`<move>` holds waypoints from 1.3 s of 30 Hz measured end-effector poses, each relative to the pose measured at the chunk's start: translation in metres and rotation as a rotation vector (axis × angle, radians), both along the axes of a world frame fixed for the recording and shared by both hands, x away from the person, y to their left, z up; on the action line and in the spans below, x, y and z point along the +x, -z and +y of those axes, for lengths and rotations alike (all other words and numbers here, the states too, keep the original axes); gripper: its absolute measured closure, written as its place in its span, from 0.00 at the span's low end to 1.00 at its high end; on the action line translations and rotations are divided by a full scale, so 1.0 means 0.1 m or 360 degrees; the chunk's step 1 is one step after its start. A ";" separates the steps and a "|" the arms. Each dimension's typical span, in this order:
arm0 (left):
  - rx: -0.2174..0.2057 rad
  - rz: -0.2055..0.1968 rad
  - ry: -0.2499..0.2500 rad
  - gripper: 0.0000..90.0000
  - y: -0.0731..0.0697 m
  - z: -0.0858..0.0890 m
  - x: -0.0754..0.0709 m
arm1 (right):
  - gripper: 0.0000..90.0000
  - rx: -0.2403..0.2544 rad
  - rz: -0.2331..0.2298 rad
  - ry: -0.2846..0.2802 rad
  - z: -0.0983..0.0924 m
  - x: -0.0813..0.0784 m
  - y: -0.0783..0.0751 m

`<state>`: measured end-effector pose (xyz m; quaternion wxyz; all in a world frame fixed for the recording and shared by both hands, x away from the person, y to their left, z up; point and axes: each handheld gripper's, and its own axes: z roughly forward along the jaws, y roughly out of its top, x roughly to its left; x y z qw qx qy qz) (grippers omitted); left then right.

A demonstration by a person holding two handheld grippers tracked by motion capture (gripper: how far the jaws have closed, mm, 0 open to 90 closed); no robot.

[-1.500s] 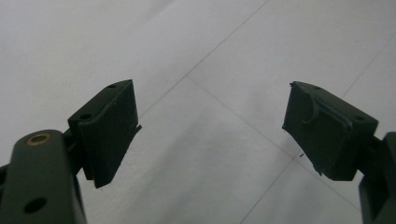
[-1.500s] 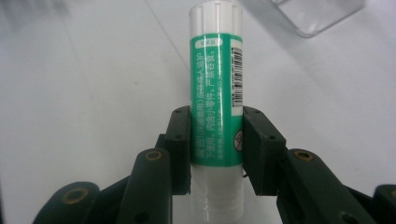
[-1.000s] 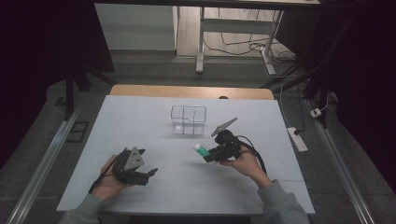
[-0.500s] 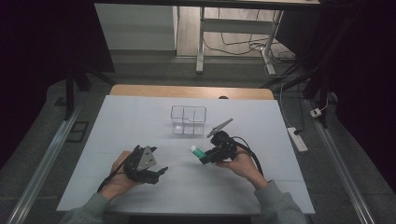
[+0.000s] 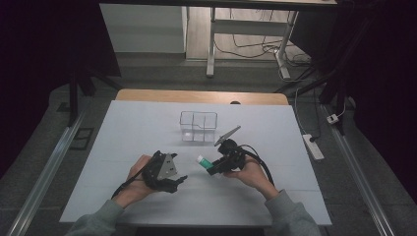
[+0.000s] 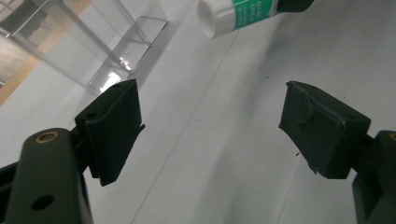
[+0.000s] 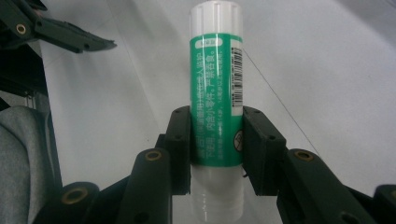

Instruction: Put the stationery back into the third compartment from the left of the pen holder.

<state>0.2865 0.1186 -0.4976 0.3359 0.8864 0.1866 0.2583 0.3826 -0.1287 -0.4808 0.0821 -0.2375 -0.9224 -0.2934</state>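
Right gripper point(image 7: 217, 140): clamped on the lower body of a green-labelled white glue stick point(image 7: 216, 93), held over the pale grey table point(image 5: 147, 128), cap end out toward the left gripper point(image 6: 210, 130), spread wide, empty. Beyond: a clear plastic two-compartment box point(image 5: 198, 126), well apart, apparently empty. Risk, likely: narrow pads on a smooth tube, so slipping or pivoting if jolted during a handover.

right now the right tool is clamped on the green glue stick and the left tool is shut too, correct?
Not quite. The right tool is clamped on the green glue stick, but the left tool is open: the left gripper view shows its jaws wide apart with bare table between them.
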 end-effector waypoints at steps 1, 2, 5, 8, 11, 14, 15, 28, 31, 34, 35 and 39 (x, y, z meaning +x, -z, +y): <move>0.0012 -0.0001 0.0013 0.23 0.00 -0.02 0.01 | 0.72 -0.0003 0.0008 -0.0006 0.00 0.00 0.00; 0.0017 -0.0003 0.0018 0.23 0.00 -0.03 0.01 | 0.72 0.0000 0.0014 0.0000 0.01 0.00 0.01; 0.0024 -0.0005 0.0041 0.23 0.00 -0.08 0.03 | 0.72 0.0006 0.0035 -0.0006 0.03 0.00 0.02; 0.0037 -0.0002 0.0056 0.24 0.00 -0.13 0.05 | 0.72 0.0005 0.0054 -0.0019 0.04 0.00 0.02; 0.0042 -0.0001 0.0076 0.24 -0.01 -0.18 0.07 | 0.72 0.0012 0.0075 -0.0022 0.06 0.00 0.01; 0.0056 0.0003 0.0098 0.24 -0.01 -0.23 0.10 | 0.72 0.0013 0.0081 -0.0033 0.07 0.00 0.02; 0.0065 0.0003 0.0105 0.24 0.00 -0.25 0.11 | 0.72 0.0012 0.0079 -0.0039 0.08 0.00 0.02; 0.0174 -0.0014 0.0269 0.28 0.03 -0.44 0.14 | 0.72 -0.0038 0.0205 -0.0129 0.15 0.02 0.09; 0.0220 -0.0015 0.0292 0.30 0.06 -0.47 0.16 | 0.72 -0.0026 0.0211 -0.0160 0.15 0.01 0.07; 0.0248 -0.0034 0.0305 0.35 0.07 -0.49 0.16 | 0.72 -0.0012 0.0220 -0.0171 0.16 0.01 0.06; 0.0264 -0.0044 0.0313 0.38 0.08 -0.49 0.15 | 0.72 -0.0009 0.0225 -0.0181 0.16 0.00 0.06; 0.0362 -0.0103 0.0338 0.49 0.10 -0.51 0.14 | 0.72 -0.0011 0.0243 -0.0218 0.18 -0.02 0.05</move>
